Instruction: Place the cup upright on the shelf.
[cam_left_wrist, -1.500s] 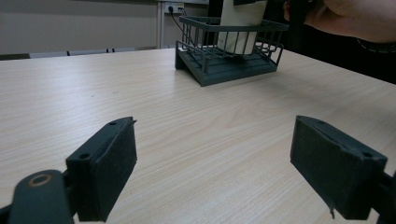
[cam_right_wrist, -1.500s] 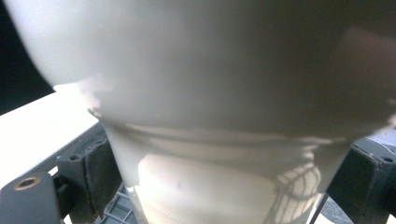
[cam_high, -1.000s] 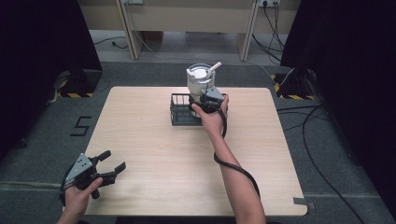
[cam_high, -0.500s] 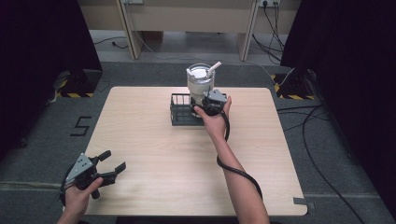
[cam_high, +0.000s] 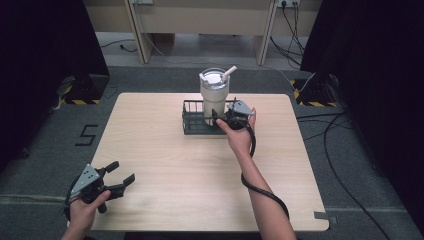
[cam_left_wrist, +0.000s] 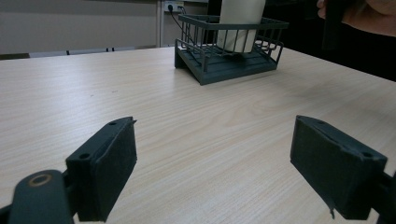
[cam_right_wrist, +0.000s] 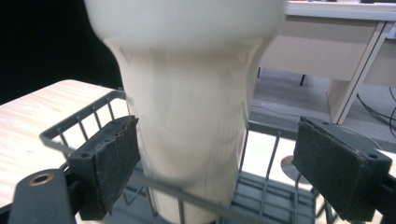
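Even overhead light on my table (cam_high: 165, 150), soft shadows, dark curtains at 9 and 3 o'clock, tumbler (cam_right_wrist: 187, 102) motion-blurred close up, my near jaws slightly soft, no glare

A cream tumbler (cam_right_wrist: 187, 102) stands in the wire basket (cam_right_wrist: 88, 122), between the claw's (cam_right_wrist: 233, 172) spread jaws.

Cream-white tumbler (cam_high: 214, 99), dark grey wire basket (cam_high: 196, 124), pale wood-grain table (cam_high: 150, 150), black jaws.
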